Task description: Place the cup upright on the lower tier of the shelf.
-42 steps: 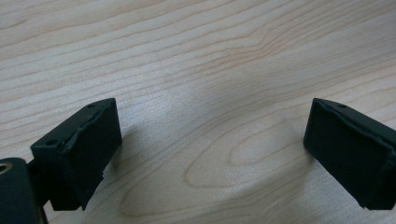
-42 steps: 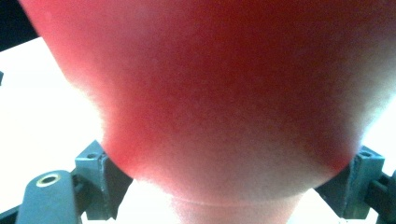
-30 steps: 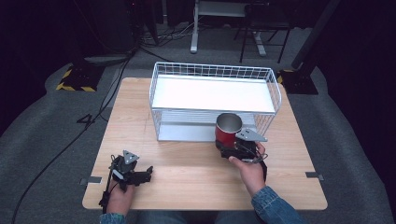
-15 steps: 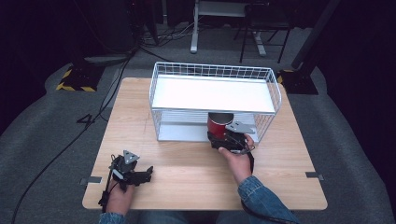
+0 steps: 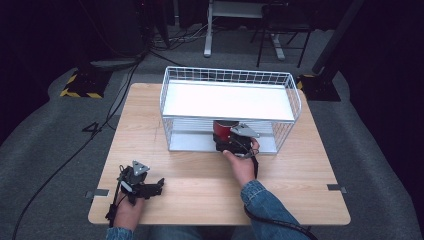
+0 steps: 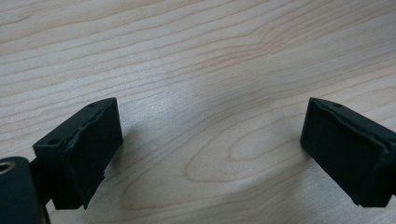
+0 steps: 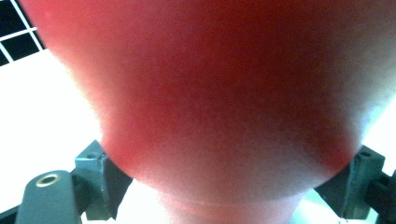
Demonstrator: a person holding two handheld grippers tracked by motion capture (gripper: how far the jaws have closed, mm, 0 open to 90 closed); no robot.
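High view: the wooden worktop (image 5: 200, 200) is a pale rectangle with visible grain, its long sides running left to right. On its far half, right of centre, stands a white wire rack (image 5: 230, 107) of two levels, a box of thin grid wire with its long axis parallel to the worktop's far edge. The rack's upper shelf (image 5: 227, 100) is a flat white panel with nothing on it. On the lower level (image 5: 190, 142), near the rack's front opening and a little right of its middle, a red cup (image 5: 223, 131) stands upright, its long axis vertical and its top just under the upper shelf. The cup is round and smooth-sided.

The right claw (image 5: 231, 142) reaches into that lower level from the near side and pinches the cup; in the right gripper view the cup's (image 7: 224, 102) glossy red wall bulges between the two black jaws, which press on its sides.

The left claw (image 5: 150, 187) rests on the worktop near its near-left corner, pointing right. In the left gripper view its blocky black jaws are spread wide over bare wood (image 6: 210, 70).
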